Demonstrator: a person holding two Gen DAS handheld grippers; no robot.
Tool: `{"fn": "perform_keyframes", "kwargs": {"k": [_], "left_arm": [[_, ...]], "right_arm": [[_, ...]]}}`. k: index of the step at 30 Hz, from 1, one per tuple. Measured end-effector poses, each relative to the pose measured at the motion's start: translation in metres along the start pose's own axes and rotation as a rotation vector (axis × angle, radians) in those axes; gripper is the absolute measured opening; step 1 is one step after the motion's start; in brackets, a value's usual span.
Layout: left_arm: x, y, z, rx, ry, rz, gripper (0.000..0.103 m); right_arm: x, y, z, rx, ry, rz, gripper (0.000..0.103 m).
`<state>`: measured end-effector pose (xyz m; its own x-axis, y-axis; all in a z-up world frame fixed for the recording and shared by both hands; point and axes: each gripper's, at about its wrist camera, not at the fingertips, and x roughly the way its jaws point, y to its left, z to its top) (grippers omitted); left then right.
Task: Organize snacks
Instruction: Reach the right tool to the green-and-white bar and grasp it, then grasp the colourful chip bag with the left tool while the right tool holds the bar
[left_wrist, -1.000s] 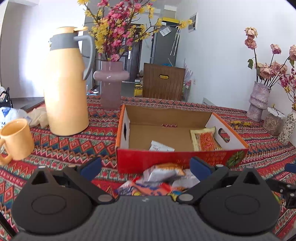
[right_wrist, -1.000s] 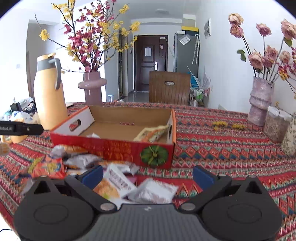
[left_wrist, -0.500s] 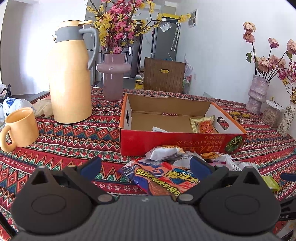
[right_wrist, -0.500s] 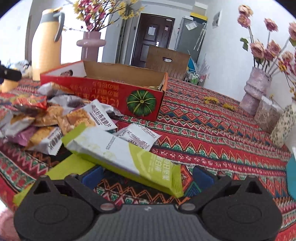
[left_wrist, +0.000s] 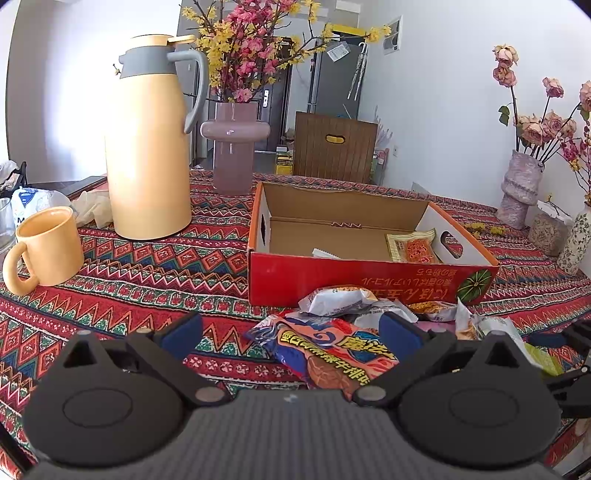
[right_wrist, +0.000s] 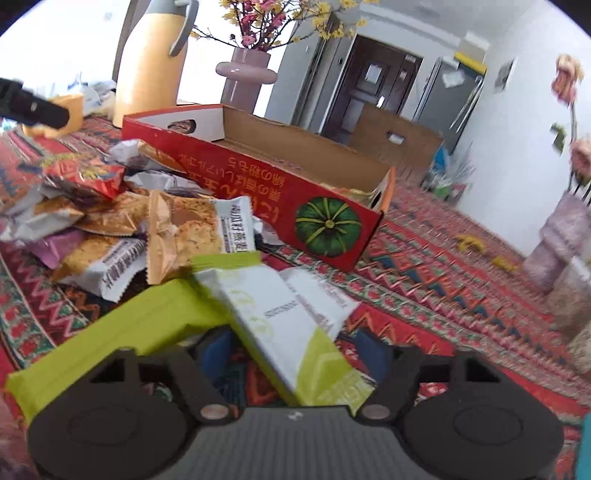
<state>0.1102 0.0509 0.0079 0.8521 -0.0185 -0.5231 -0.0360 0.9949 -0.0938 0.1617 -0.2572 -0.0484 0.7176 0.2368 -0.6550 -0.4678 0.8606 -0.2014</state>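
Right tool (right_wrist: 295, 350) jaws just closing around white-and-green snack packet (right_wrist: 280, 325), contact unclear; left tool (left_wrist: 290, 328) open over orange-blue packet (left_wrist: 332, 350) before red box (left_wrist: 369, 284)

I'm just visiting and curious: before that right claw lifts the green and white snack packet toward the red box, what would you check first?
1. Packet between the claw's fingers: ok. The green and white packet lies across the right claw, whose jaws have just been closing.
2. Firm grip: cannot tell. The packet hides where the pads meet it.
3. Only one packet caught: cannot tell. A plain green packet overlaps it.
4. Room in the red box: ok. Only an orange packet and a white one show inside.
5. Left claw clear of the path: ok. It is open over the pile, holding nothing.
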Motion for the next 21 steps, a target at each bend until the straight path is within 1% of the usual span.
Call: {"fn": "perform_keyframes", "kwargs": {"k": [3,5,7,8,12,18,21], "left_arm": [[0.001,0.001,0.0,-0.002,0.004,0.004,0.103],[0.001,0.001,-0.001,-0.002,0.007,0.006,0.103],[0.002,0.002,-0.001,-0.003,0.009,0.008,0.103],[0.002,0.002,-0.001,-0.003,0.01,0.009,0.103],[0.004,0.002,-0.001,-0.003,0.018,0.011,0.103],[0.012,-0.002,-0.001,0.011,0.053,0.003,0.103],[0.017,-0.004,0.0,0.005,0.071,-0.007,0.103]], "right_arm": [[0.003,-0.008,-0.001,0.053,0.01,0.038,0.057],[0.002,-0.011,-0.002,0.078,0.009,0.045,0.053],[-0.002,-0.014,-0.003,0.106,0.003,0.054,0.042],[-0.004,-0.015,-0.004,0.122,-0.001,0.056,0.04],[-0.013,-0.019,-0.006,0.185,-0.021,0.059,0.039],[-0.025,-0.025,-0.007,0.352,-0.063,0.102,0.039],[-0.023,-0.02,-0.008,0.368,-0.065,0.104,0.039]]}}
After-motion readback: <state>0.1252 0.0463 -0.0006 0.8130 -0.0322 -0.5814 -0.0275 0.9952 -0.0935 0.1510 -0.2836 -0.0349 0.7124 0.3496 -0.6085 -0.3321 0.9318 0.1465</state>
